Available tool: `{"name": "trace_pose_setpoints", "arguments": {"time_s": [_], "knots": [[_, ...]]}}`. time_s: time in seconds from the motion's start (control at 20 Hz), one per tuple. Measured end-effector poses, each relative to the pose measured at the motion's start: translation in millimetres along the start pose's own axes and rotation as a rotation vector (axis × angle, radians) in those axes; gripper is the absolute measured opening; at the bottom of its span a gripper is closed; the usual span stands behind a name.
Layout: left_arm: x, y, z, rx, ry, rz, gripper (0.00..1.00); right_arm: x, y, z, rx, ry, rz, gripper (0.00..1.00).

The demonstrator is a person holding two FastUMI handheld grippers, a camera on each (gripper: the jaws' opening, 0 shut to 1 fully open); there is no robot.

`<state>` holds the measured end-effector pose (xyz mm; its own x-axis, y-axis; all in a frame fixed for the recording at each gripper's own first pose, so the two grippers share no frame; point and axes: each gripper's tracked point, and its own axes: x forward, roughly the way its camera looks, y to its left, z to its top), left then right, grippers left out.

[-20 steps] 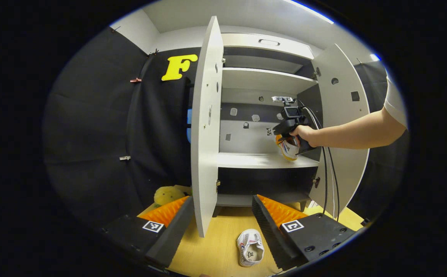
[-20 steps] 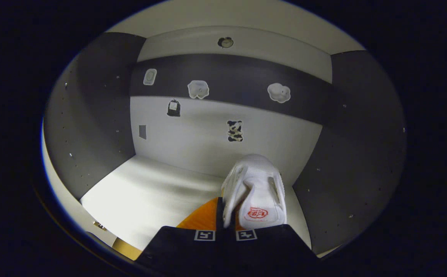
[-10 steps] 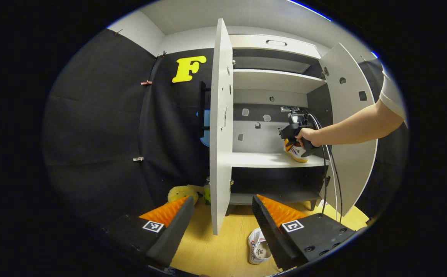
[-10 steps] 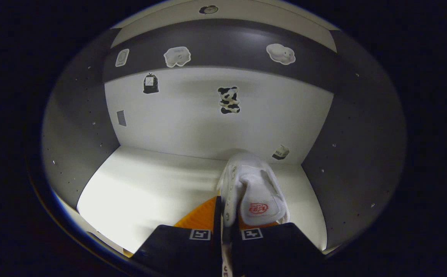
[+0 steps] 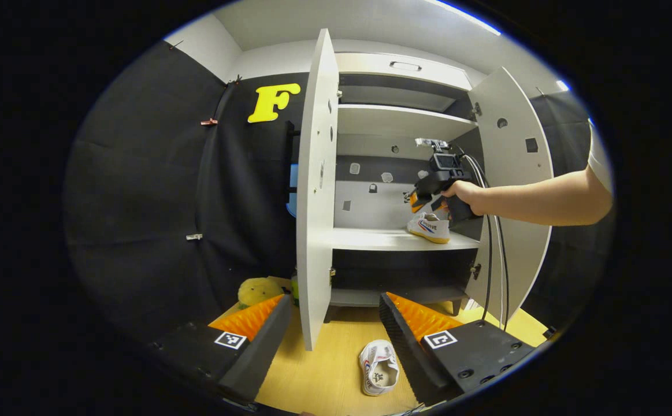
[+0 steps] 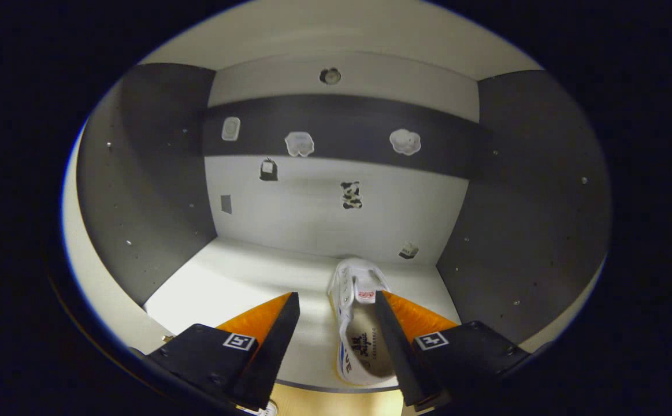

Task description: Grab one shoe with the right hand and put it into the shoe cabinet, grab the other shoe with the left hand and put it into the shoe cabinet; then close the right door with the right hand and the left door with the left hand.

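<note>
Whereas half a second ago my right gripper (image 6: 336, 323) was clamped on the white shoe (image 6: 359, 323), its fingers (image 6: 266, 329) are now spread apart and the shoe lies released on the middle shelf (image 6: 237, 283) of the shoe cabinet (image 5: 405, 173), low centre of the right gripper view, sole down and toe toward the back wall. From the left gripper view I see that shoe at the right end of the shelf, just under the right gripper held by the person's hand (image 5: 463, 193). My left gripper (image 5: 336, 329) hangs with fingers spread, holding nothing; the second shoe (image 5: 379, 367) lies on the wooden floor (image 5: 324, 375) between them at the bottom of the frame. Both cabinet doors stand open, the left door (image 5: 315, 190) edge-on at centre, the right door (image 5: 515, 173) swung wide. A yellow plush toy (image 5: 257, 289) sits on the floor at lower left, against the black cloth wall.
</note>
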<state>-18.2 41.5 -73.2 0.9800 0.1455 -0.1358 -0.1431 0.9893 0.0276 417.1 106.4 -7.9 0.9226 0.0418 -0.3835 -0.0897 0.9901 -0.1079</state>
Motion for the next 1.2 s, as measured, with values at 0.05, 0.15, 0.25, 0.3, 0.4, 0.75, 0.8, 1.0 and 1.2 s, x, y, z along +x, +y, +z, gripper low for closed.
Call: {"name": "trace_pose_setpoints", "arguments": {"time_s": [0.05, 0.15, 0.25, 0.3, 0.4, 0.75, 0.8, 1.0, 1.2], "knots": [[0.4, -2.4, -1.8, -0.002, 0.002, -0.012, 0.95, -14.1, 2.2, 4.8, 0.009, -0.035, 0.009, 0.90], [2.5, -7.3, -6.7, -0.002, 0.011, -0.039, 0.95, -47.4, 3.3, 12.0, 0.028, -0.104, 0.018, 0.99], [4.8, -10.1, -16.2, 0.004, 0.029, -0.062, 0.95, -80.9, 1.2, 11.3, 0.037, -0.149, 0.013, 0.98], [6.7, -11.0, -21.4, 0.008, 0.039, -0.071, 0.95, -97.5, 1.7, 7.4, 0.033, -0.162, 0.014, 0.98], [9.8, -11.8, -35.6, 0.013, 0.071, -0.086, 0.95, -130.9, -0.3, -1.8, 0.021, -0.202, 0.024, 0.98], [32.3, -10.7, -106.2, 0.022, 0.208, -0.120, 0.96, -216.5, -9.7, -114.1, 0.088, -0.186, 0.043, 0.98], [36.8, -10.9, -117.8, 0.025, 0.233, -0.128, 0.95, -225.0, -13.3, -137.5, 0.081, -0.159, 0.036, 0.98], [47.5, -16.1, -169.4, 0.032, 0.338, -0.160, 0.96, -255.7, -18.0, -236.1, 0.076, 0.031, 0.033, 0.99], [59.9, -32.0, -215.2, 0.045, 0.429, -0.218, 0.96, -282.4, -25.0, -305.2, 0.097, 0.171, 0.009, 0.99]]}}
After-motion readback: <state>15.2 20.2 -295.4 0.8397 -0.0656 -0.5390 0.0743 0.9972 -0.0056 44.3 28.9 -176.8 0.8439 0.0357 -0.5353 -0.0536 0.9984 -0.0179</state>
